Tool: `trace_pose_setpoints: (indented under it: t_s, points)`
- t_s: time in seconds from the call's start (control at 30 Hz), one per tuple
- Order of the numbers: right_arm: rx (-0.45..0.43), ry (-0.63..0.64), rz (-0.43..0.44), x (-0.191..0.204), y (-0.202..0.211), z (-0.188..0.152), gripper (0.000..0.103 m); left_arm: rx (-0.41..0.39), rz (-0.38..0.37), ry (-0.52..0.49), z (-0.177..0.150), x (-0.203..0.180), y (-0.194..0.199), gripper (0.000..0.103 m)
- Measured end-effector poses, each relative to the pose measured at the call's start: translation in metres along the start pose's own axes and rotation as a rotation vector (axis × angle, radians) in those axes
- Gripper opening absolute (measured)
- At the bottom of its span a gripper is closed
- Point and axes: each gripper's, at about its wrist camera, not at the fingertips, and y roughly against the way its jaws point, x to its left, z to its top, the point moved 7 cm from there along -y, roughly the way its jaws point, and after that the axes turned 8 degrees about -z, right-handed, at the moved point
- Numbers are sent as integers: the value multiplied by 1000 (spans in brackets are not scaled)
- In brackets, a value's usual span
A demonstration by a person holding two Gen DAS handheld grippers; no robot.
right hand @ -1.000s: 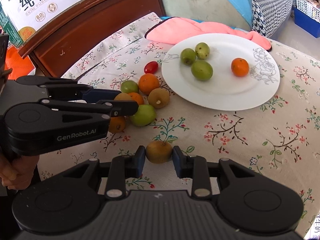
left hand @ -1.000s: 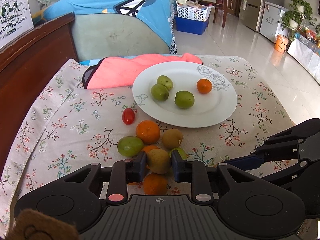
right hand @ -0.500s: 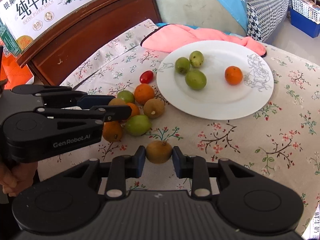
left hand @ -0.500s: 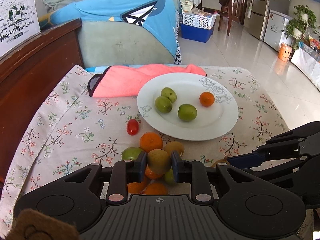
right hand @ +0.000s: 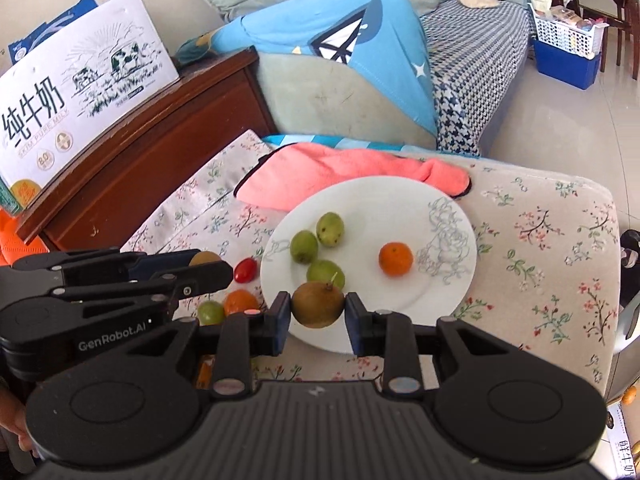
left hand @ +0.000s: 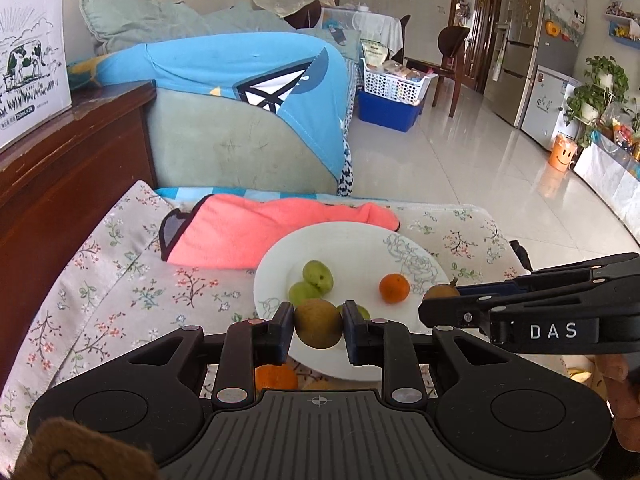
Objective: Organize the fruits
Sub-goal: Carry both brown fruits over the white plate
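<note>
Kiwis: we've got one brown kiwi (left hand: 318, 323) pinched in the left gripper (left hand: 318, 326) and a second kiwi (right hand: 318, 305) with a little stem clamped in the right gripper (right hand: 318, 310), pads tight on both sides of each.
Change: a second ago both kiwis sat low over the floral tablecloth (right hand: 540, 240), short of the white plate (right hand: 400, 200); now both are lifted and hang over the plate's near rim.
Plate: still holds three green fruits (right hand: 304, 246) left of centre and one small orange (right hand: 396, 259) right of centre, same spots as before.
Off the plate: cherry tomato (right hand: 245, 270), a green fruit (right hand: 210, 312) and an orange (right hand: 240, 302) lie on the cloth just left of the plate, unmoved; the rest of that pile is hidden behind the left gripper.
Pink towel (left hand: 260, 232): tucked under the plate's far rim, same as earlier.
Views: each gripper shows up side-on in the other's camera, near the plate's edge.
</note>
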Motion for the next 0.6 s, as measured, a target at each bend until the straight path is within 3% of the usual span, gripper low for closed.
trace_pose_setpoints:
  t_s: [0.37, 0.6]
  points:
    - [-39, -72, -50, -28, -19, 37, 29, 4, -23, -12, 20, -8, -35, 24]
    - [2, -138, -64, -48, -48, 47, 29, 44, -34, -21, 21, -11, -65, 24]
